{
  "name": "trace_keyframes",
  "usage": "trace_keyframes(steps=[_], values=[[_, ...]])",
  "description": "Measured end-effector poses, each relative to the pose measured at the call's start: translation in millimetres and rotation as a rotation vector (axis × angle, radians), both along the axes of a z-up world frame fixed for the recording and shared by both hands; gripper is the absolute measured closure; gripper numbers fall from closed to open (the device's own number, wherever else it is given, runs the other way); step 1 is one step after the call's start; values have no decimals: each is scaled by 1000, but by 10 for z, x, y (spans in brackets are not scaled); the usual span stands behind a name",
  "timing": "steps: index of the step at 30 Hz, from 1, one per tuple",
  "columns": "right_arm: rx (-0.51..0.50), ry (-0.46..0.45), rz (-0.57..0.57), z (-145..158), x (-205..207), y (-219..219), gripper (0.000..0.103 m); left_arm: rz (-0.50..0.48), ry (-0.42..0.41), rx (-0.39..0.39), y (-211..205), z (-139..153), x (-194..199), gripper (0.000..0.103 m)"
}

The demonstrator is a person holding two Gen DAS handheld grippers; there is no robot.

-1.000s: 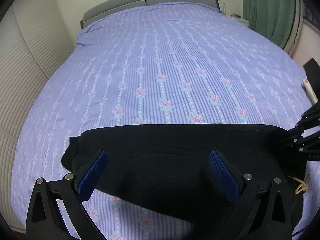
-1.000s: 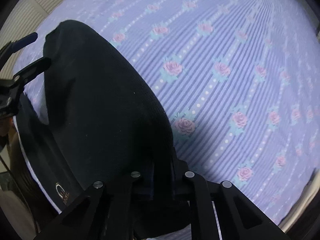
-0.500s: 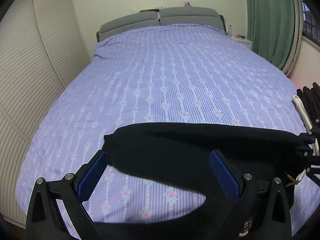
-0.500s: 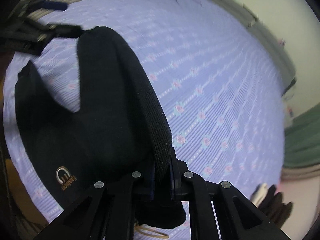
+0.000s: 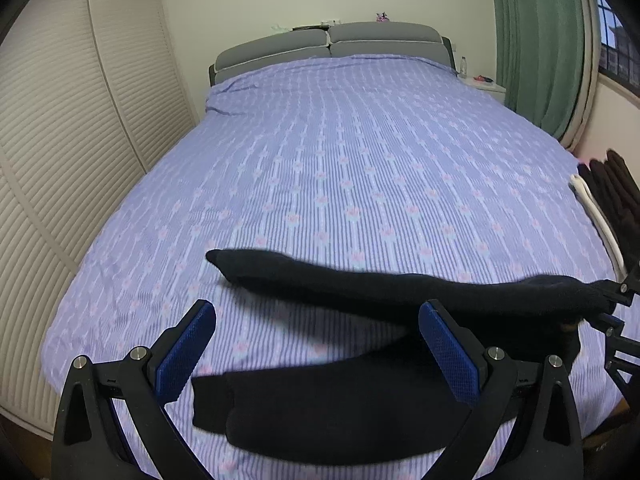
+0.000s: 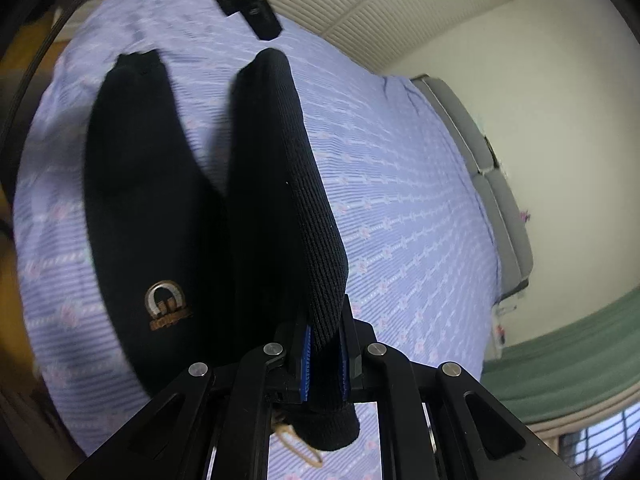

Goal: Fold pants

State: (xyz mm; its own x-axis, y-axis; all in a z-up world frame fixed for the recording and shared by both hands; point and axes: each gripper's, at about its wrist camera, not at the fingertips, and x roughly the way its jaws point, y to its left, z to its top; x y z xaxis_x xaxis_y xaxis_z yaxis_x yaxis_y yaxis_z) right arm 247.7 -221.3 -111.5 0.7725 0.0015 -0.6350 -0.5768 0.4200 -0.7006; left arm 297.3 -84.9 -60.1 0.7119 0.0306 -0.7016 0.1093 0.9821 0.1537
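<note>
One floppy knit pair of pants (image 6: pixel 168 216) near the bed (image 5: pixel 360 160) foot edge; right gripper (image 6: pixel 324 360) clenched on the waistband, left gripper (image 5: pixel 320 356) released; grab the cuffs.

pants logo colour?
Gold with a silvery horseshoe arch, on the black pants; logo shows best in the right wrist view.

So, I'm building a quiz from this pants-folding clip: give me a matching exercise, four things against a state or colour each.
1 left gripper
2 right gripper
3 black pants
4 bedsheet

a purple, floral stripes
b shut on fabric
c open, holding nothing
d bears a horseshoe logo

Pairs: 1-c, 2-b, 3-d, 4-a
</note>
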Motion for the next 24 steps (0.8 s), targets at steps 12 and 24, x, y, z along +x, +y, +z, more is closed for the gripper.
trace_keyframes(steps=[12,24], values=[[-200,11,120,-673,-528,26,92,-35,25,21,-259,-552,-582,0],[-234,81,103,-1281,-388,28,92,-53,60,39,-456,-989,-637,0]])
